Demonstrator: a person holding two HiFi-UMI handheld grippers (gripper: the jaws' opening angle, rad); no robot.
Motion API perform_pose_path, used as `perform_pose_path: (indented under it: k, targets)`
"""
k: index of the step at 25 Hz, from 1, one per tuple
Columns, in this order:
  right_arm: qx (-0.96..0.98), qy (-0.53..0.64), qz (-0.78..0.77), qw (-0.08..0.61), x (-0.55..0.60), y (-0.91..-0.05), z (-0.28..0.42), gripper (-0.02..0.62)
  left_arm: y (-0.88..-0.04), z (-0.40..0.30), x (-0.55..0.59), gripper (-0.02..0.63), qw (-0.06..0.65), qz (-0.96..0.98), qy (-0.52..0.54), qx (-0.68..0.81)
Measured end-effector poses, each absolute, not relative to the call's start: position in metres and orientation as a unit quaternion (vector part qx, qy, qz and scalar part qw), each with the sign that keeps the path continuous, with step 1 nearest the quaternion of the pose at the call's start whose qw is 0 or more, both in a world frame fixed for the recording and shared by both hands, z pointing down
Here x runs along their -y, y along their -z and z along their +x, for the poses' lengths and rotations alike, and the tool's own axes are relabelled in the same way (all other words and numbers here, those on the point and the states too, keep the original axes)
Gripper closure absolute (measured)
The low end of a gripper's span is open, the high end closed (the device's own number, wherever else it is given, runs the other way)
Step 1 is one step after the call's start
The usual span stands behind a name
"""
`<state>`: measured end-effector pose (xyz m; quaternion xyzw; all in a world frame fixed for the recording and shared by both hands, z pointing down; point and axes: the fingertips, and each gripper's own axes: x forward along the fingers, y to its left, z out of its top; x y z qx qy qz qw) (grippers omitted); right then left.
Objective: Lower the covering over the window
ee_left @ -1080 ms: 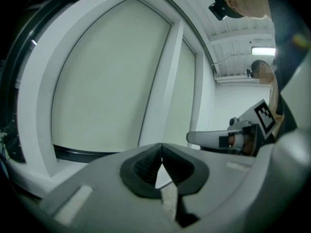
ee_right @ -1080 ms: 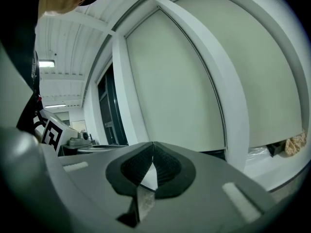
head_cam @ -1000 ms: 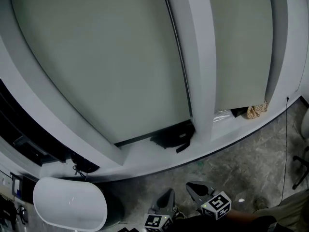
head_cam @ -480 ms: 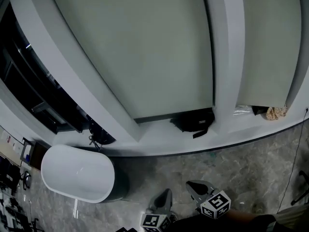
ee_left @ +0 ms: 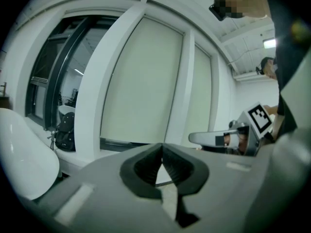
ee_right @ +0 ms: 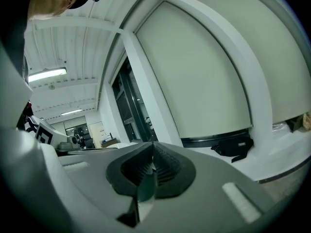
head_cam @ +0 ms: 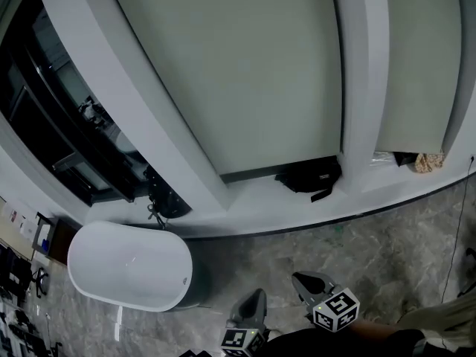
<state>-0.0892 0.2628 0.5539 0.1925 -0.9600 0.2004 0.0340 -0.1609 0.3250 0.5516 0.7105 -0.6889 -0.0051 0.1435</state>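
Observation:
The wide grey-green shade (head_cam: 245, 73) hangs down almost to the white sill (head_cam: 260, 203), with a dark strip left under its bottom bar. A second shade (head_cam: 416, 58) on the right is also low. To the left, past a white pillar (head_cam: 126, 103), a dark window (head_cam: 59, 125) stands uncovered. My left gripper (head_cam: 256, 300) and right gripper (head_cam: 301, 280) hover low over the floor, well short of the windows. Both are shut with nothing in them. In the left gripper view the pads (ee_left: 162, 147) meet before the shade (ee_left: 141, 81). The right gripper's pads (ee_right: 151, 147) also touch.
A white oval bathtub (head_cam: 130, 266) stands on the marble floor below the uncovered window. A black bag (head_cam: 309, 177) lies on the sill under the wide shade, and a dark backpack (head_cam: 167, 199) sits at the pillar's foot. A brown crumpled thing (head_cam: 428, 162) lies on the far right.
The head view has swung left: the bathtub and the dark uncovered window have come further into view, and the shades have slid right. Both grippers stay shut at the bottom edge.

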Motion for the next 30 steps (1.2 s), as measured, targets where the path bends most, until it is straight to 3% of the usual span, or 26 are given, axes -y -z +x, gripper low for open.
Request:
perform_pose_path:
  k: [15, 30]
  targets:
    - [0.934, -0.166, 0.317, 0.013, -0.366, -0.547, -0.080, 0.588, -0.554, -0.175, -0.400, 0.600, 0.162, 0.777, 0.035, 0.607]
    - [0.949, -0.148, 0.278, 0.012, -0.397, -0.527, -0.056, 0.588, -0.544, -0.145, -0.436, 0.600, 0.148, 0.763, 0.049, 0.628]
